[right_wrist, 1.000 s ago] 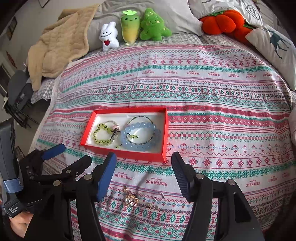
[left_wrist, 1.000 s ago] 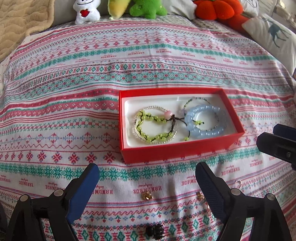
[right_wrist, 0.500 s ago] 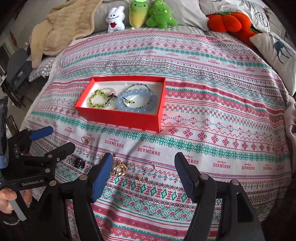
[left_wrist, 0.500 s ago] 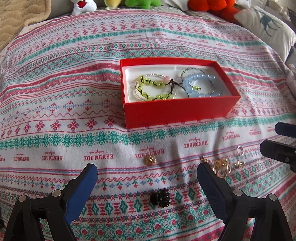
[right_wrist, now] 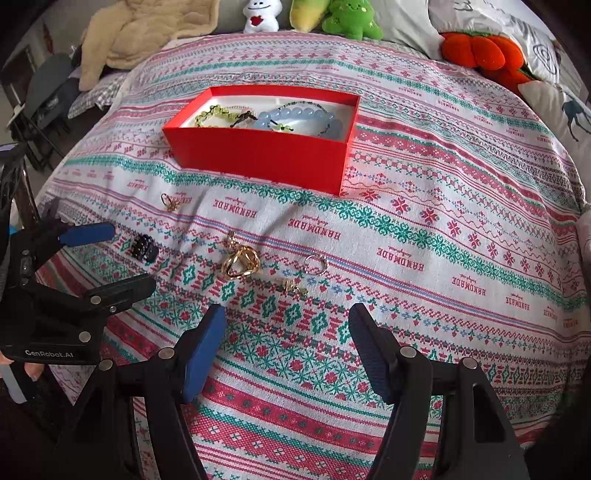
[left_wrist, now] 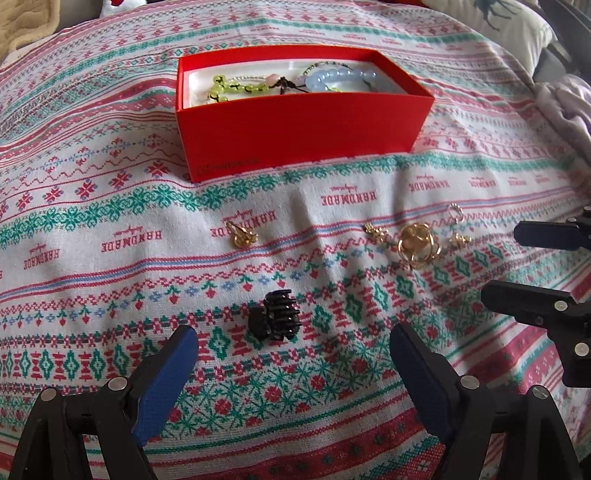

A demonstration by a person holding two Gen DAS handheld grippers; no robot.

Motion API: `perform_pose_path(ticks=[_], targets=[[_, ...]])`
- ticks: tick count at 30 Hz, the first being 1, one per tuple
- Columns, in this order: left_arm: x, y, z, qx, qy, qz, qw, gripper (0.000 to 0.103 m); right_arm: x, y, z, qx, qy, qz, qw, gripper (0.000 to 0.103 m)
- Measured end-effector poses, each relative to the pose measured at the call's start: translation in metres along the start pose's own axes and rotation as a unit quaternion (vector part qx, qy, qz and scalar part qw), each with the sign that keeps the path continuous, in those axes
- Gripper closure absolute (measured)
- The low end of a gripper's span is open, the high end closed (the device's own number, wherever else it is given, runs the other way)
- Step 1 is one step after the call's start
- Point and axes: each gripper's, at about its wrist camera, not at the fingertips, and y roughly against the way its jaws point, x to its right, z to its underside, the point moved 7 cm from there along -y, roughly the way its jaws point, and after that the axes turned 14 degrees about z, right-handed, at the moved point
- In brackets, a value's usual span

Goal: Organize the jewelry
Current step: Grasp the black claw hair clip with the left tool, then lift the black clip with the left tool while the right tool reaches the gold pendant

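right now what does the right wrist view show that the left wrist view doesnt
Only the right wrist view shows the green plush, the orange plush, the beige blanket spread out, and the thin silver ring lying flat.

Only the left wrist view shows faint lettering on the red box front wall.

Both show the box with a blue bracelet, the black hair claw, the gold knot piece, a gold earring, and both tools empty: the left tool, its jaws closing, and the right tool, open.

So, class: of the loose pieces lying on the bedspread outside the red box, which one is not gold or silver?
The hair claw: it is black plastic with teeth, while the other loose pieces are small metal ones.
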Motion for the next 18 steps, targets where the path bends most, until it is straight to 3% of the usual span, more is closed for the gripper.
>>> perform_pose_path(ticks=[6, 11, 15, 18], targets=[[0.002, -0.006, 0.000, -0.004, -0.005, -0.003, 1.0000, 0.031, -0.004, -0.006, 0.011, -0.007, 0.014, -0.002, 1.000, 0.031], [-0.002, -0.009, -0.004, -0.005, -0.003, -0.014, 0.9999, 0.051, -0.007, -0.006, 0.009, -0.006, 0.017, -0.005, 1.000, 0.031], [-0.004, -0.011, -0.008, -0.005, -0.002, -0.026, 0.9996, 0.080, -0.011, -0.006, 0.007, -0.004, 0.024, -0.007, 1.000, 0.031], [-0.005, -0.008, -0.009, -0.004, 0.000, -0.023, 0.9997, 0.081, -0.013, -0.006, 0.006, -0.003, 0.025, -0.007, 1.000, 0.031]])
